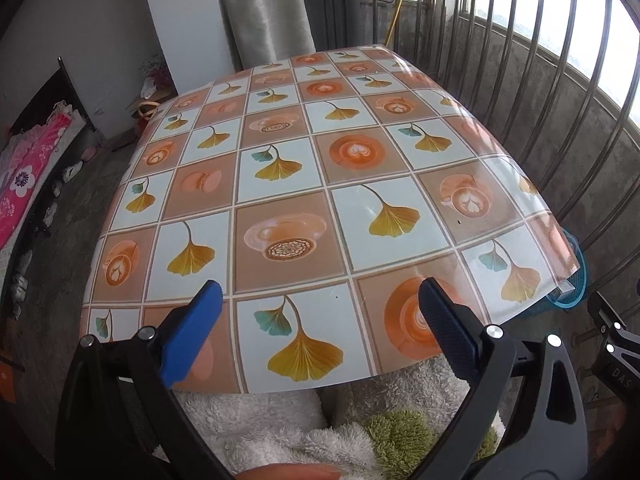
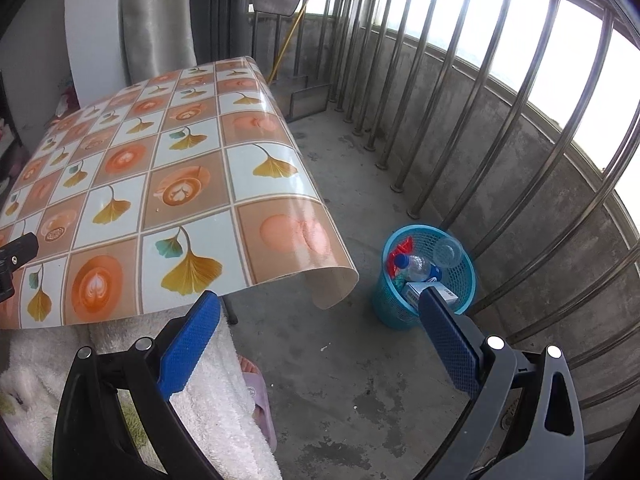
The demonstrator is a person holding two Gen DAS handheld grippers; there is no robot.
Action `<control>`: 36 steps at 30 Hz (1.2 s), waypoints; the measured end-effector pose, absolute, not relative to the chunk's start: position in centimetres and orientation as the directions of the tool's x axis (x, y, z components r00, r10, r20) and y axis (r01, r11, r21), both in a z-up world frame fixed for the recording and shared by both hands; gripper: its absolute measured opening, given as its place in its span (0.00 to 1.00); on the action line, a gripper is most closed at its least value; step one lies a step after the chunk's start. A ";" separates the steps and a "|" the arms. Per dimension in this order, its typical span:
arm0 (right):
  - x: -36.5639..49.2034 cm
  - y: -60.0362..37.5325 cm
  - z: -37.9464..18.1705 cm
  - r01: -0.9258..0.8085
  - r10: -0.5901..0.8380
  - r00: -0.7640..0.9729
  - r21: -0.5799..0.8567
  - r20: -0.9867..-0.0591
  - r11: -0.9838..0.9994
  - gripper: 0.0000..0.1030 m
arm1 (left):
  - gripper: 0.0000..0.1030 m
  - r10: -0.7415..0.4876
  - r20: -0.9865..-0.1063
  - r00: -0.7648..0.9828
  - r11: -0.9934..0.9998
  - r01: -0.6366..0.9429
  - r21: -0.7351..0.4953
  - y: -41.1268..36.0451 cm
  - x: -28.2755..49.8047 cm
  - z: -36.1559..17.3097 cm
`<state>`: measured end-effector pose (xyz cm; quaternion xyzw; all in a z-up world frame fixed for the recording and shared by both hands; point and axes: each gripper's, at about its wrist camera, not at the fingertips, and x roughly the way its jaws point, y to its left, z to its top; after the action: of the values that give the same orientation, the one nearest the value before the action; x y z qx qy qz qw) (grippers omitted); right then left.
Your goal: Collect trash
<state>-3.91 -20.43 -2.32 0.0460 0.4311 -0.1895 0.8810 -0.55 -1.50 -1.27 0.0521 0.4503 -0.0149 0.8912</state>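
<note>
A blue mesh waste basket [image 2: 384, 304] stands on the concrete floor to the right of the table. Inside it lie a clear plastic bottle with a blue cap [image 2: 416, 267], a clear plastic cup [image 2: 447, 252], a red wrapper [image 2: 402, 249] and a small white and blue box [image 2: 416, 290]. My right gripper [image 2: 320, 308] hangs open over the floor, its right finger in front of the basket's near rim. My left gripper [image 1: 320, 300] is open above the near edge of the table [image 1: 288, 184], with nothing between its fingers. A sliver of the basket [image 1: 576, 280] peeks past the table's right corner.
The table wears a glossy cloth printed with ginkgo leaves and coffee cups [image 2: 160, 200], one corner drooping. Steel railing bars [image 2: 480, 152] and a concrete parapet close the right side. A person's fluffy white robe [image 2: 216, 392] and sandalled foot [image 2: 256, 392] are near me.
</note>
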 end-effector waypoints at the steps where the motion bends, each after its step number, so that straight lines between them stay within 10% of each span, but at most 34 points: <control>1: -4.0 -20.6 -2.4 0.377 -0.294 0.555 -0.080 -0.778 0.923 0.94 | 0.91 0.020 -0.807 0.591 0.993 0.080 0.083 -1.7 -0.5 -1.4; 36: -4.4 -21.9 -1.9 0.402 -0.300 0.561 -0.063 -0.771 0.914 0.94 | 0.91 -0.056 -0.803 0.593 0.985 0.164 0.053 -3.6 -0.6 -0.9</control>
<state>-4.43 -21.88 -1.91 0.0600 0.4239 -0.1989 0.8815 -0.63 -3.61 -0.88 0.0605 0.4470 -0.0615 0.8904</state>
